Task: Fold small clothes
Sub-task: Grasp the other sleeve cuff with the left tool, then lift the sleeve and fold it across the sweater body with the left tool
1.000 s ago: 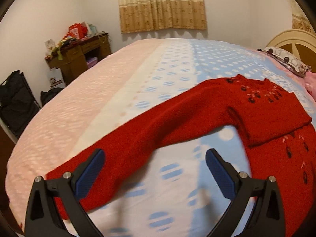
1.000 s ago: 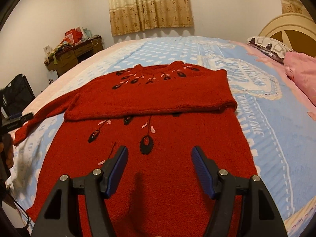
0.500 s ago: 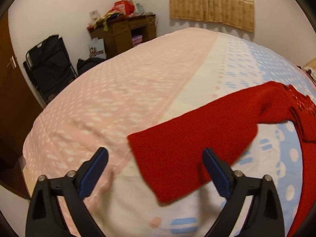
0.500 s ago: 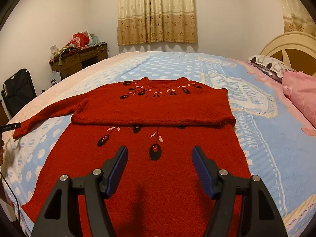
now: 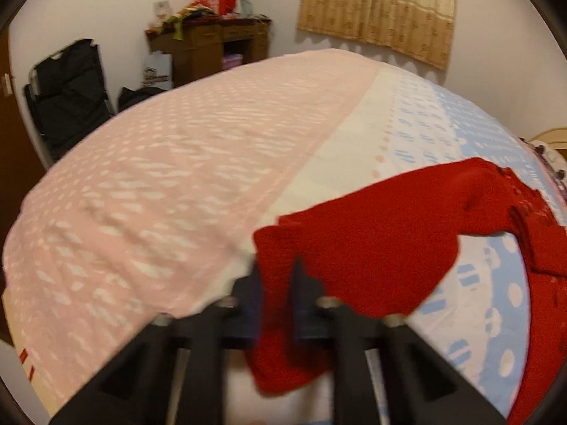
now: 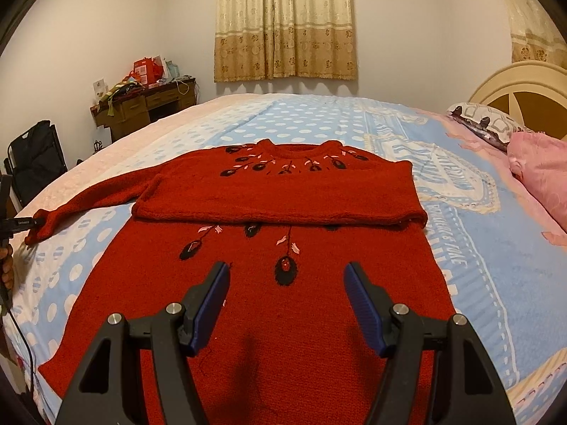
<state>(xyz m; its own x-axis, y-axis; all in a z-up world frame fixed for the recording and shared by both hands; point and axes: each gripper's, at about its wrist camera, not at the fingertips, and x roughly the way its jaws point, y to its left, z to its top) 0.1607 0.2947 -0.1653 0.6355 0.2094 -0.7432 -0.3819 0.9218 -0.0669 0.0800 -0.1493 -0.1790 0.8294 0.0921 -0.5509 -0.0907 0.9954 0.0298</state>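
Observation:
A red knit sweater [image 6: 283,191] with black and pink flower embroidery lies flat on the bed, its right sleeve folded across the chest. Its left sleeve [image 5: 372,241] stretches out to the left. My left gripper [image 5: 276,279] is shut on the cuff end of that sleeve; it also shows at the far left of the right wrist view [image 6: 21,225]. My right gripper [image 6: 287,304] is open and empty, hovering above the sweater's lower body.
The bed has a pink and blue dotted cover [image 5: 177,184]. Pillows [image 6: 538,170] and a cream headboard [image 6: 524,85] are at the right. A cluttered wooden desk [image 5: 212,46] and a black folding chair [image 5: 67,95] stand past the bed's left side.
My left gripper moved onto the sleeve cuff and closed on it; it was open half a second ago. The right gripper rose slightly and stays open.

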